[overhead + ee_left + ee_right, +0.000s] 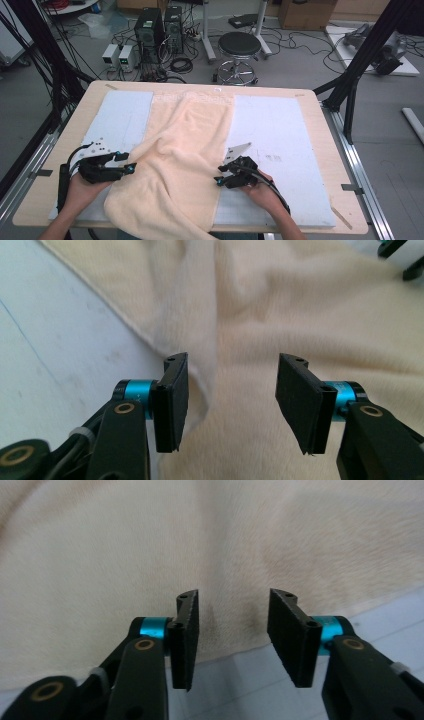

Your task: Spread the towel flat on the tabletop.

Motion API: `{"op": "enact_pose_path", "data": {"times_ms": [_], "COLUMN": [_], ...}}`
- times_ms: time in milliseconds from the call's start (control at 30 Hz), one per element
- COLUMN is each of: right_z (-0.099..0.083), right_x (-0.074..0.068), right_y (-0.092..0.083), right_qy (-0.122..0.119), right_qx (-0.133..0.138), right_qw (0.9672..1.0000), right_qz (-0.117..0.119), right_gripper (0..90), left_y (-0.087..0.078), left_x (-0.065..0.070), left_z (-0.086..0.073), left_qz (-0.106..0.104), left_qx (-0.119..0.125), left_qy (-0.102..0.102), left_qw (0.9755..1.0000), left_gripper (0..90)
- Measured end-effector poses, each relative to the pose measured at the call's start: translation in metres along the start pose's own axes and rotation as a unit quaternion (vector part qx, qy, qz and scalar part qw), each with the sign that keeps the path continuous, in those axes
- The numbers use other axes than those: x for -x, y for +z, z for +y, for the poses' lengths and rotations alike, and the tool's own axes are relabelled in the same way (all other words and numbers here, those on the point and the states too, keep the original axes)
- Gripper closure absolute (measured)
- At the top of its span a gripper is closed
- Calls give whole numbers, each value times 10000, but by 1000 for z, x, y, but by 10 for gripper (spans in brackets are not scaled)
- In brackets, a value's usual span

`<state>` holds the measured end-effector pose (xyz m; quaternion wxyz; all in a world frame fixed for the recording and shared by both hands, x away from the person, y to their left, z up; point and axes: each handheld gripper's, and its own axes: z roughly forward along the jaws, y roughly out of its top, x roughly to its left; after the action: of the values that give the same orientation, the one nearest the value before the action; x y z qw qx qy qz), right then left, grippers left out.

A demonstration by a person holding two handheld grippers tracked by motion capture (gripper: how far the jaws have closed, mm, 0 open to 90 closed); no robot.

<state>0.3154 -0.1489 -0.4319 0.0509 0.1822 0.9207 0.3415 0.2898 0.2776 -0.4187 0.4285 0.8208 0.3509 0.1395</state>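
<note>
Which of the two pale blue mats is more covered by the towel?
The left mat: the cream towel spreads diagonally over its near part, while the right mat is overlapped along its left edge.

Fluffy cream cloth towel (175, 150) lies on matt pale mat (280, 130) over wooden table (320, 125).

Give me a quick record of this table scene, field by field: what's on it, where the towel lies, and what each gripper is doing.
Surface: wooden table with pale blue-white mats
Main thing: cream towel, rumpled, running from the far edge to the near edge, lower end skewed toward the left
Left gripper: at the towel's left edge, fingers apart, towel below the gap, nothing pinched
Right gripper: at the towel's right edge, fingers apart, towel edge below them, nothing pinched
Background: stool, computer towers, cables on the floor
</note>
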Motion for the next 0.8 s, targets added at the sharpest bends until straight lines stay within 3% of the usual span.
{"op": "enact_pose_path", "data": {"times_ms": [67, 100, 133, 200, 300, 433, 667, 733, 800], "right_z": [0, 0, -1, -2, -6, -17, -45, -52, -57], "right_x": [1, 2, 3, 5, 9, 11, 26, 31, 34], "right_y": [1, 1, 1, 0, -10, -31, -80, -89, -86], "right_qy": [-68, -30, 30, 21, 20, -3, 394, 486, 605], "right_qx": [68, 67, 83, 80, 77, 128, 339, 406, 360], "right_qw": [10000, 9999, 9998, 9996, 9995, 9999, 9982, 9972, 9968], "right_qz": [12, 77, 160, 263, 319, 117, -309, -401, -370], "right_gripper": [725, 823, 847, 866, 871, 871, 871, 870, 847], "left_y": [6, 10, 13, 14, 12, 8, 5, 4, 4], "left_x": [-4, -4, -5, -4, -5, -1, 17, 19, 19], "left_z": [-8, -12, -14, -15, -10, -1, 11, 9, 6], "left_qz": [-81, -157, -194, -97, -204, -273, -487, -500, -410], "left_qx": [-230, -295, -342, -298, -335, -127, 135, 106, 19], "left_qy": [-35, -90, -103, -102, -115, -215, -262, -273, -285], "left_qw": [9997, 9994, 9992, 9995, 9992, 9993, 9984, 9983, 9988], "left_gripper": [487, 560, 659, 745, 851, 875, 881, 882, 885]}}
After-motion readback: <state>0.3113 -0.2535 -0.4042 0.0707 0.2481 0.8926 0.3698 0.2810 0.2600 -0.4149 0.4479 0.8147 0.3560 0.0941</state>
